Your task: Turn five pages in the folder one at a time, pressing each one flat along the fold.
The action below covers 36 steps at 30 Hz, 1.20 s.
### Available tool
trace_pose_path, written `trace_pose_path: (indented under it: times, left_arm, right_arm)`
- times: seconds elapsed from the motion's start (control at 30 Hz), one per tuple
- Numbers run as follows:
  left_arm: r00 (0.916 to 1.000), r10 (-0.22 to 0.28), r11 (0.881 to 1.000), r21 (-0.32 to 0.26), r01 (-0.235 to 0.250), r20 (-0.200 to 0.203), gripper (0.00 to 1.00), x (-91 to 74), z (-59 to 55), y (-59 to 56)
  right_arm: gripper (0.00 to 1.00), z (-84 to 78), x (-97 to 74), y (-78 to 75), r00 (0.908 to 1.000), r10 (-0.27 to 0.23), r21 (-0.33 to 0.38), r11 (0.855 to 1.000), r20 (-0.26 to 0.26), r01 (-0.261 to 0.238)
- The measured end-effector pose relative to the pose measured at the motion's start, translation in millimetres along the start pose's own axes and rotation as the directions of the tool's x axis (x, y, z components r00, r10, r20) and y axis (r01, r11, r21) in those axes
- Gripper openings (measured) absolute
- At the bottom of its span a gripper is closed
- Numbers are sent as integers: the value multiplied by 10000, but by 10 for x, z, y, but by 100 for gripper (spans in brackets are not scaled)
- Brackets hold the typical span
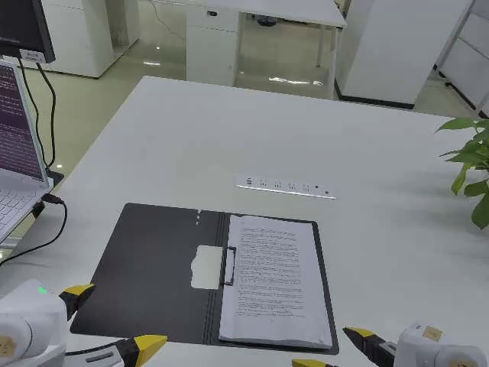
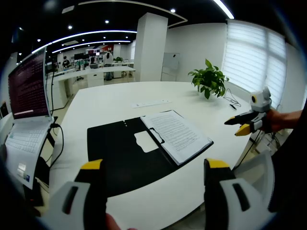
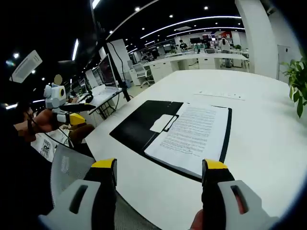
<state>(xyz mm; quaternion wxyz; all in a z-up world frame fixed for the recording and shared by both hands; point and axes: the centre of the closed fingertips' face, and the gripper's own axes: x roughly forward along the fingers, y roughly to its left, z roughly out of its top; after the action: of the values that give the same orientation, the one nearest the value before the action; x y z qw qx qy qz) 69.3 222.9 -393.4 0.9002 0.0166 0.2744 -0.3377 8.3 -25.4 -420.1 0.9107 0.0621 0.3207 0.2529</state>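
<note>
Black open folder [image 1: 153, 267] at white desk [image 1: 229, 138] front edge; printed white pages [image 1: 275, 279] likely thin, limp, slippery — pinch top sheet's outer corner. Left gripper [image 2: 154, 165], right gripper [image 3: 159, 165] spread, empty.

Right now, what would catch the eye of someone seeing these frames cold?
An open black folder lies flat near the front edge of the white table, with a stack of printed pages on its right half. The left gripper and right gripper hover open on either side of its near edge, clear of it. A laptop sits at the far left.
</note>
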Motion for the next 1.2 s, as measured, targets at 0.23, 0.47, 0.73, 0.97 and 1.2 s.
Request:
trace_pose_path:
  times: [0.23,0.47,0.73,0.97,1.2]
  left_arm:
    - [9999,13,9999,114,-14,141,84,-7,91,47]
    - [9998,-2,9999,112,0,197,85,-22,102,-17]
    - [9998,85,10000,43,-86,194,85,-57,70,-23]
    - [9996,208,9998,30,-209,191,85,-86,57,4]
    - [9995,214,9998,-16,-213,237,85,-84,70,0]
  right_arm:
    - [71,-3,18,3,10000,21,45,10000,58,-21]
    - [71,13,13,27,10000,42,-5,10000,71,-42]
    - [71,21,-16,29,9999,51,-39,10000,121,-51]
    - [71,22,-3,39,9999,85,-92,9999,117,-84]
    - [72,22,4,27,9999,69,-43,10000,144,-68]
